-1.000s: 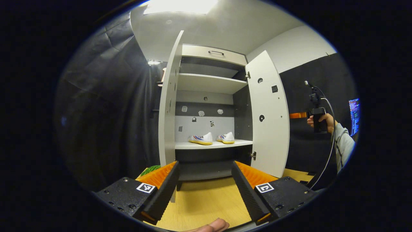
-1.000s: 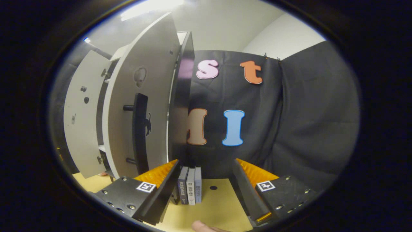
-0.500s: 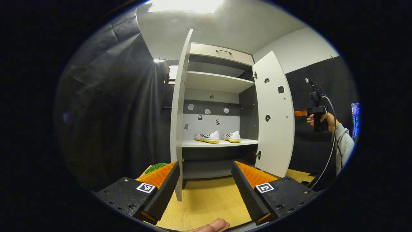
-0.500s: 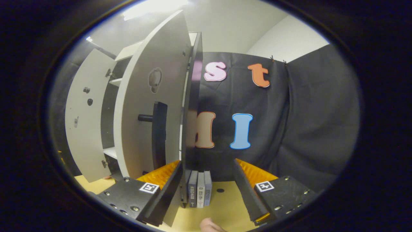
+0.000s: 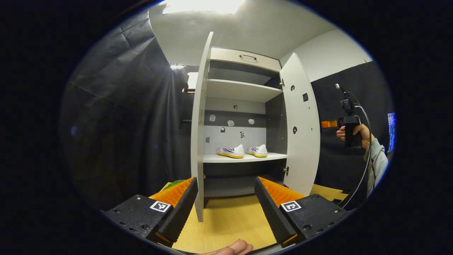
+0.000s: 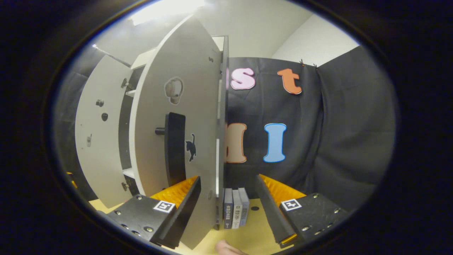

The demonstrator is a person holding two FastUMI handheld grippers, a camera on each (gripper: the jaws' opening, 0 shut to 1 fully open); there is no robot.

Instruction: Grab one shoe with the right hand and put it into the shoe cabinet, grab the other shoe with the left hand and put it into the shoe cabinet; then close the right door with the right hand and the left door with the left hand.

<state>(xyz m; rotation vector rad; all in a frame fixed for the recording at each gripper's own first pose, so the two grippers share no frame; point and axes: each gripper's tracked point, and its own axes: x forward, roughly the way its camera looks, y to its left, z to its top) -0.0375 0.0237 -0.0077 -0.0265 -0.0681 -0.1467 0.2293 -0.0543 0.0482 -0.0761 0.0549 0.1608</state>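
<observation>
1. Booth with black cloth walls, wooden floor (image 5: 226, 223), white shoe cabinet (image 5: 240, 88) standing with both doors open.
2. Both shoes already in: left shoe (image 5: 231, 151) and right shoe (image 5: 258, 151) sit side by side on the middle shelf (image 5: 244, 158), near each other, toes pointing left in the left gripper view.
3. Step in hand, my read: closing the right door (image 6: 177, 117). Shoe placing looks done.
4. Right gripper (image 6: 226, 202) is spread wide, holding nothing. Door's lower edge sits between or just in front of its fingers; contact can't be told. Dark bar handle (image 6: 175, 148) is on the door's outer face, cat sticker (image 6: 191, 147) beside it.
5. Left gripper (image 5: 224, 203) also wide, empty, hanging back from the cabinet. Left door (image 5: 198, 141) is seen nearly edge-on just past its left finger.
6. A person's hand (image 5: 354, 132) with a grey sleeve holds the right gripper beside the right door, seen from the left gripper view.
7. Next: push right door's outer face until shut, keeping fingers clear of the closing edge. Then left door.
8. Small books (image 6: 235, 212) stand on the floor by the cabinet side; not task items.
</observation>
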